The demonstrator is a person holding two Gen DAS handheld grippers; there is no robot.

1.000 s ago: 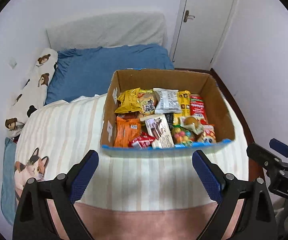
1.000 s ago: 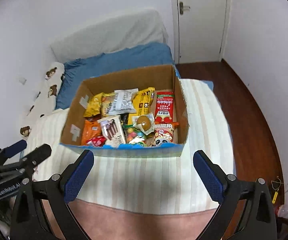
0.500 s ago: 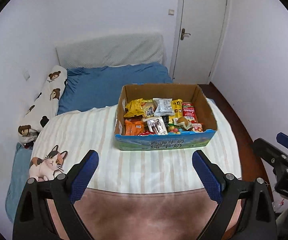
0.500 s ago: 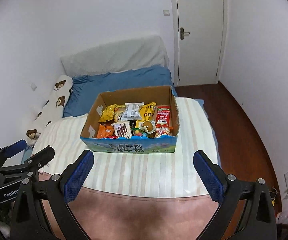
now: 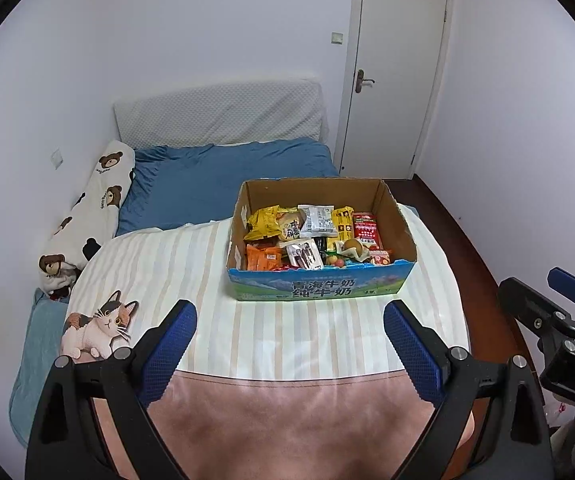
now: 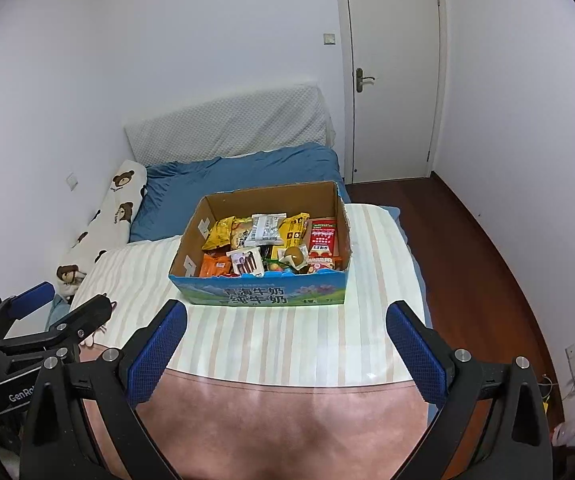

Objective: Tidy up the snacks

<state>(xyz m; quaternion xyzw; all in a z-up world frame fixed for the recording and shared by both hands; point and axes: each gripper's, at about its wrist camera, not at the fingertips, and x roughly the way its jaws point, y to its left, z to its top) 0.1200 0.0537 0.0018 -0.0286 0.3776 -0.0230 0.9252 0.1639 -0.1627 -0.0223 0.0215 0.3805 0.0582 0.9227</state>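
Hovering well back from the cardboard box (image 5: 319, 284) on the striped blanket (image 5: 191, 280), left tongs (image 5: 289, 344) and right tongs (image 6: 286, 344) stand released, empty. Snack packets (image 6: 267, 246) lie inside the box; none outside, fitting a finished sort or one pending.

Even, soft indoor light fills both fisheye views; shadows faint, no glare. Straight lines bow beyond the fingers, and black vignetting rims the sharp frames.
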